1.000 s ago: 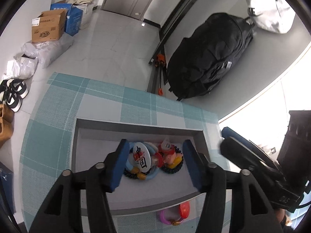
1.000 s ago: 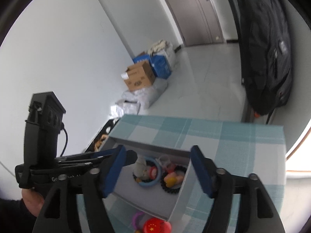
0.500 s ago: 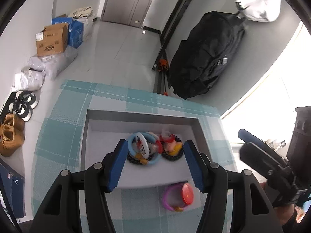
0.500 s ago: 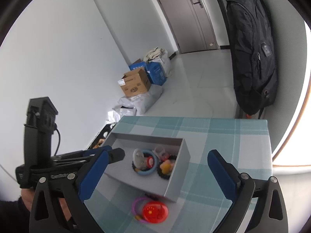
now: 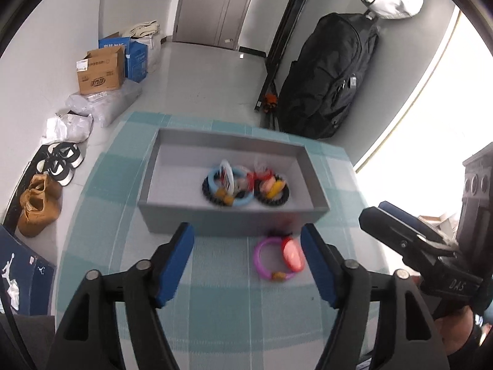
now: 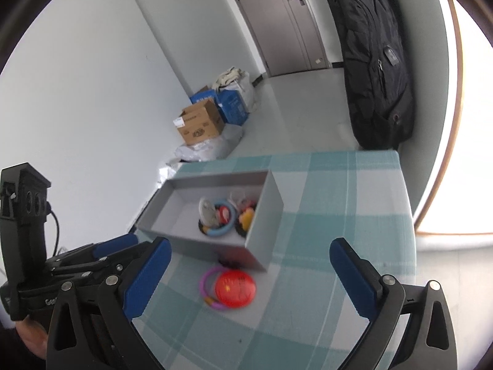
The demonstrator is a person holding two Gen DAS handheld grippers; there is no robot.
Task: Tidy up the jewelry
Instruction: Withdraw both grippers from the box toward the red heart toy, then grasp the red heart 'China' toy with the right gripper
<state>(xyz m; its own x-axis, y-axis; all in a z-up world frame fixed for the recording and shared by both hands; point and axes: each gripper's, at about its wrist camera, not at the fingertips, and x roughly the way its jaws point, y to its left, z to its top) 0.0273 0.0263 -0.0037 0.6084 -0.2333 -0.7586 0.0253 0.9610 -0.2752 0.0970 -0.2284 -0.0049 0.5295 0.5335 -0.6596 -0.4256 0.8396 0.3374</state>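
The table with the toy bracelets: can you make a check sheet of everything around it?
Surface: checked teal tablecloth.
Job's things: grey box holding several bracelets; purple bracelet with red charm lying outside, near the box's front wall.
Clutter: nothing seen on the table.
Claws: left claw opening, empty; right claw open wide, empty.
Cables: black cable on the left tool.
Surroundings: backpack, cardboard box, shoes.

Left gripper point(image 5: 247, 244) tilts downward, jaws opening and empty (blue pads apart) — right gripper point(image 6: 250, 260) gapes wide, empty.
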